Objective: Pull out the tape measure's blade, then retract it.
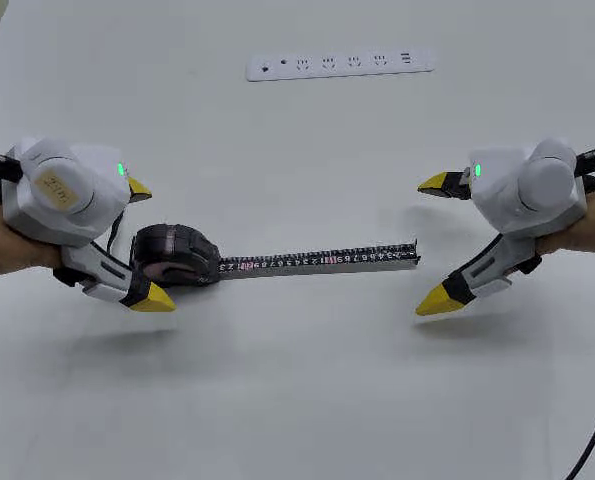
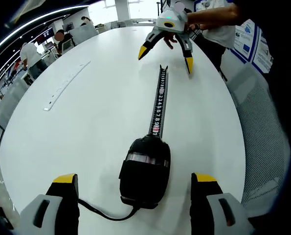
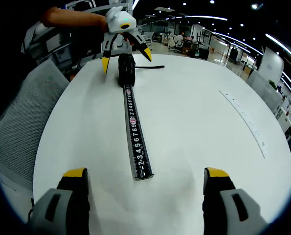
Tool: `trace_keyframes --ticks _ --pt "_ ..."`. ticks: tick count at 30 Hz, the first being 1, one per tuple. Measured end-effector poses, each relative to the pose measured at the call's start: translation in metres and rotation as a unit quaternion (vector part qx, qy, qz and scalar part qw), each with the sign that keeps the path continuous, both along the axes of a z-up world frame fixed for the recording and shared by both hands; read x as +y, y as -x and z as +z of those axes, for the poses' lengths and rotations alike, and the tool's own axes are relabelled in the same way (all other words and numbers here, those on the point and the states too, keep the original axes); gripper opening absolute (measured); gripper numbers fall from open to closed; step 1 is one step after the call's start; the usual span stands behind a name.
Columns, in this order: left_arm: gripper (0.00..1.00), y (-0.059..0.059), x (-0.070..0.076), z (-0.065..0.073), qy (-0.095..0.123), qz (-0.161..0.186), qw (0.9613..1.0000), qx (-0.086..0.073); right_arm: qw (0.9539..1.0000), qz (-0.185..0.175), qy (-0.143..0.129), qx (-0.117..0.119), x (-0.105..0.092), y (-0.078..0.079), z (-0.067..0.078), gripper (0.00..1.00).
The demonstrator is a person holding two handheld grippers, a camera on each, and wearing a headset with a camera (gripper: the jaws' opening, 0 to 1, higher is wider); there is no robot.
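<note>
A: Where is the tape measure?
B: The black rounded tape measure case (image 1: 174, 255) lies on the white tabletop (image 1: 297, 400), left of centre in the head view. Its dark blade (image 1: 322, 259), marked with white numerals, is drawn out flat on the surface and runs right past mid-frame.
A: Is anything holding the case?
B: No. The white left gripper (image 1: 145, 242) with yellow tips stands around it, jaws spread wide. The left gripper view shows bare table on both sides of the case. A thin black cord (image 2: 101, 214) loops from the case's near end at the bottom of that view.
A: And the blade's free end?
B: It lies at the mouth of the matching white right gripper (image 1: 437, 242), at the right of the head view. Those jaws are spread too, and the blade touches neither.
A: Anything else?
B: A long white power strip (image 1: 340, 63) lies at upper centre, well apart from both grippers.
</note>
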State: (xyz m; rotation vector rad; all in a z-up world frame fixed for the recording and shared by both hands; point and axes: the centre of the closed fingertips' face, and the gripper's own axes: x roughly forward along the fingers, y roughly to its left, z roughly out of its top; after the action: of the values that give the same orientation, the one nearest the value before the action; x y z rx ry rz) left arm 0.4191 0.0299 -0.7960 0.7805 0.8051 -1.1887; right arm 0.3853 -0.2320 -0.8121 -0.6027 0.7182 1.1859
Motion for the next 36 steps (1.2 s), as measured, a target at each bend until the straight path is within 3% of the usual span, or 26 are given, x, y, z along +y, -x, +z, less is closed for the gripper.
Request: trace_keyframes --ticks 4,9,19,31,36 --pt "1.0 0.0 -0.002 0.001 0.006 0.001 1.0 0.003 1.0 -0.002 0.003 -0.003 -0.002 -0.001 0.0 1.0" --pt "1.0 0.002 -0.003 0.002 0.009 0.001 0.9999 0.009 1.0 -0.003 0.007 -0.004 -0.004 0.0 0.0 1.0" --pt "1.0 0.001 -0.002 0.006 0.021 0.015 0.9996 0.006 0.9998 -0.02 -0.003 0.001 -0.002 0.002 0.007 1.0" --pt "1.0 0.013 0.001 0.016 0.077 0.067 0.9948 0.009 0.9974 -0.063 -0.037 0.0 0.003 0.012 0.02 1.0" --pt "1.0 0.015 0.001 0.022 0.109 0.097 0.9893 0.002 0.9952 -0.084 -0.049 -0.009 0.003 0.014 0.026 1.0"
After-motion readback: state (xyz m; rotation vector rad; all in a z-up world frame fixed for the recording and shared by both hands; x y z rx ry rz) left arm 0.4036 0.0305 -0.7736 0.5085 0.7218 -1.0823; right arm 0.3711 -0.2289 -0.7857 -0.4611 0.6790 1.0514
